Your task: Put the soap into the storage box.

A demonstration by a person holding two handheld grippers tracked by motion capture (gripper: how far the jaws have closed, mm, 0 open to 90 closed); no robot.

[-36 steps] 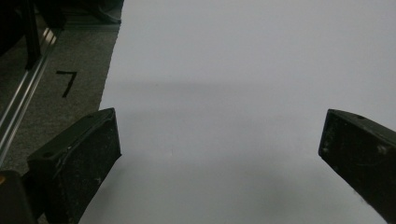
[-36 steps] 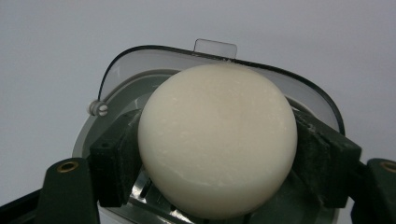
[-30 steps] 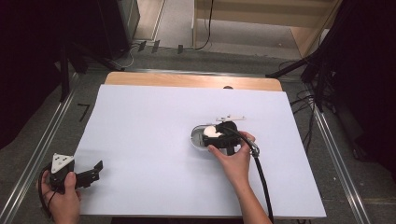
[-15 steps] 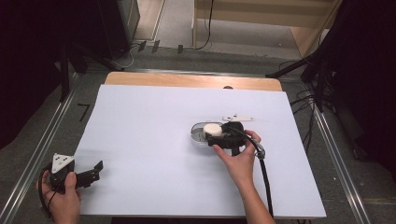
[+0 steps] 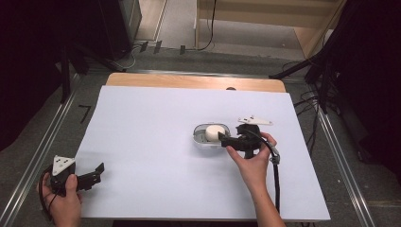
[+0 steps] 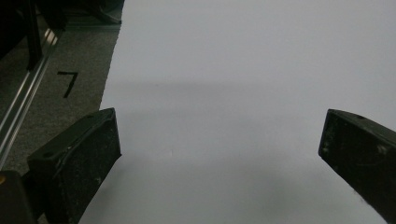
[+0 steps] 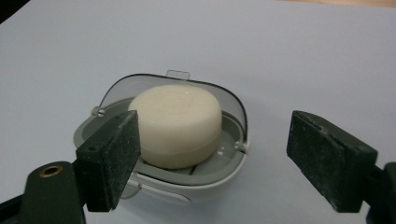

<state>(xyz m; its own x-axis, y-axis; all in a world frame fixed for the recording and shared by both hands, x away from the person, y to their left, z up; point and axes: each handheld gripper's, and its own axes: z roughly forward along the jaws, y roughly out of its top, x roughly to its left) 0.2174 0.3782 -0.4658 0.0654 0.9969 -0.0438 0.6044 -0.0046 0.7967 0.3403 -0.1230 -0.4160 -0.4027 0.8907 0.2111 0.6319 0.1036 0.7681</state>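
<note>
A round white bar of soap [image 5: 213, 132] [image 7: 176, 121] lies in a small grey dish [image 5: 199, 140] [image 7: 205, 179] near the middle of the white table sheet. Its clear lid [image 7: 116, 88] stands tipped back behind it. My right gripper [image 5: 223, 140] [image 7: 219, 156] sits just right of the dish, pointing at it. Its jaws have just been opening and stand apart, with the soap a little beyond them and nothing pressed between the pads. My left gripper [image 5: 97, 172] [image 6: 219, 158] rests at the near left corner of the sheet, its jaws wide over bare sheet.
The white sheet [image 5: 156, 142] covers most of the table, with a wooden strip [image 5: 189, 81] along the far edge. Metal rails [image 5: 42, 146] run down both sides. A black "7" mark [image 6: 68, 83] sits on the grey floor to the left.
The right gripper has drawn back to the right from over the dish and its jaws have opened, so the soap now shows in the dish. The left hand stayed put.
</note>
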